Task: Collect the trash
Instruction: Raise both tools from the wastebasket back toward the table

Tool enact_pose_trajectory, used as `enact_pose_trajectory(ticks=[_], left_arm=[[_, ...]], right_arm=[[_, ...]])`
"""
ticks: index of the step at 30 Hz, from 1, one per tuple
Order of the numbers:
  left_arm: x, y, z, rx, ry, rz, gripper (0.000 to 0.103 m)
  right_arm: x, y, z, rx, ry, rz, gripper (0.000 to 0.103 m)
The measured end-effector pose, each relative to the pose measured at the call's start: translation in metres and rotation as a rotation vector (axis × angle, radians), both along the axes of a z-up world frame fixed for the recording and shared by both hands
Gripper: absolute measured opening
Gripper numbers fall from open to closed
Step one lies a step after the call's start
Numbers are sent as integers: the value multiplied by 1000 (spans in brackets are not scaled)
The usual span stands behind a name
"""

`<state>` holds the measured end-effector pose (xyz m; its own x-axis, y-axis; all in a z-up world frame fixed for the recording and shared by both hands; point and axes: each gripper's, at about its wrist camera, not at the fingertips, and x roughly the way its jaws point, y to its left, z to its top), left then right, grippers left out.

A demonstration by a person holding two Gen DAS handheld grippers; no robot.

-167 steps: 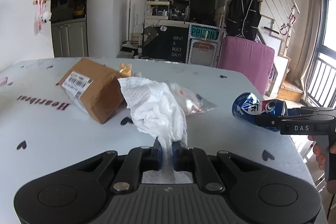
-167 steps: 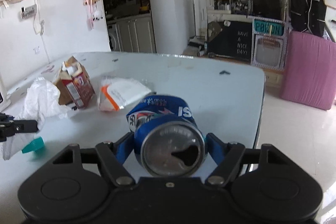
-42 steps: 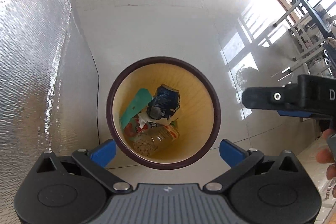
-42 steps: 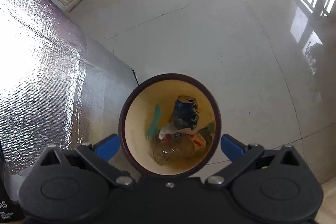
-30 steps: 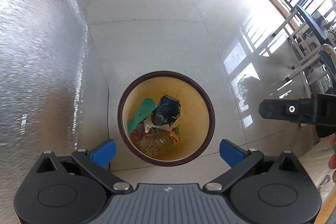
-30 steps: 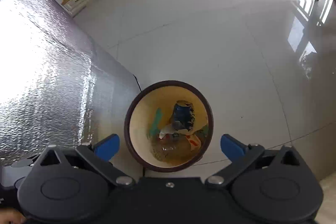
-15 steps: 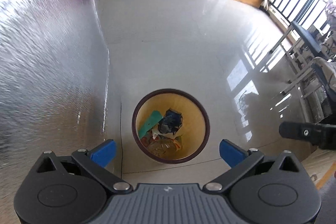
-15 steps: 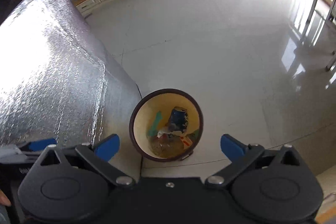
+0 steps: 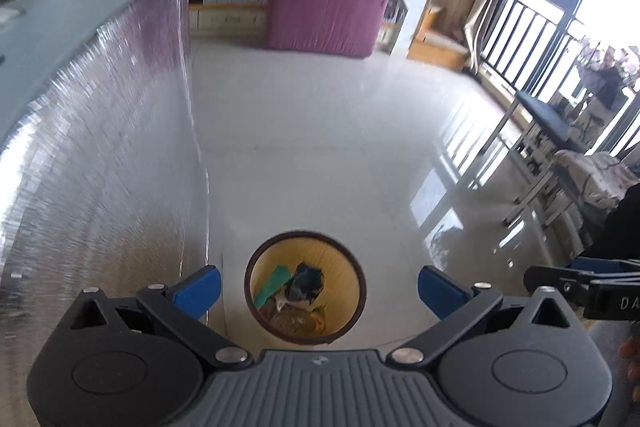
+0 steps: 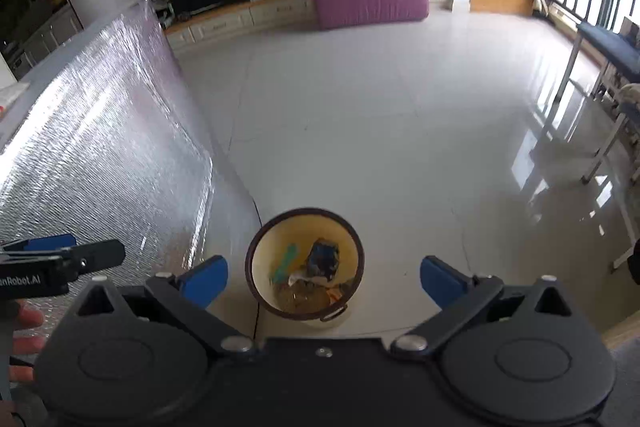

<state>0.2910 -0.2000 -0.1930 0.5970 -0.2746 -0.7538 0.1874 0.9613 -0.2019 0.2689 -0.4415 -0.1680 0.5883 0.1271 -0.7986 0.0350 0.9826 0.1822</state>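
We hold both grippers high over the glossy floor [image 9: 320, 131], tilted down. The left gripper [image 9: 318, 289] and right gripper [image 10: 324, 279] gape wide, empty. Below sits the round bin [image 10: 256, 259], beside the foil-clad table side [image 9: 100, 167], holding the crushed blue can [image 10: 325, 255].

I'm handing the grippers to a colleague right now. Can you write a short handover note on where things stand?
Left gripper: open, holding nothing.
Right gripper: open, holding nothing.
Both hang above the bin on the floor beside the foil-covered table side.
Done: the blue can and a crumpled tissue lie in the bin with other trash.
Left: the tabletop is mostly out of view; check it for remaining trash.
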Motion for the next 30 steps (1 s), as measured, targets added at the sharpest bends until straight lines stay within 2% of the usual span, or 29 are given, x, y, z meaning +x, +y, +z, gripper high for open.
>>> enact_pose_trajectory(ticks=[9,13,18,24,30], left_arm=[[-34,18,51,-79,-110,-2,103],[-53,26,82,-135,-186,-29,103],[-79,46,121,-160,-286,-33,103],[-101,78,154,-112,-363,0,103],[-119,139,166,-60,-404,128,103]], right_arm=[[-34,8,49,-12,-110,-44,103],[-48,21,76,-18,-178,-40,103],[-63,40,106,5,-263,-35,103],[-69,69,137,24,-355,-1,103],[-58,118,161,42,-431,80,103]])
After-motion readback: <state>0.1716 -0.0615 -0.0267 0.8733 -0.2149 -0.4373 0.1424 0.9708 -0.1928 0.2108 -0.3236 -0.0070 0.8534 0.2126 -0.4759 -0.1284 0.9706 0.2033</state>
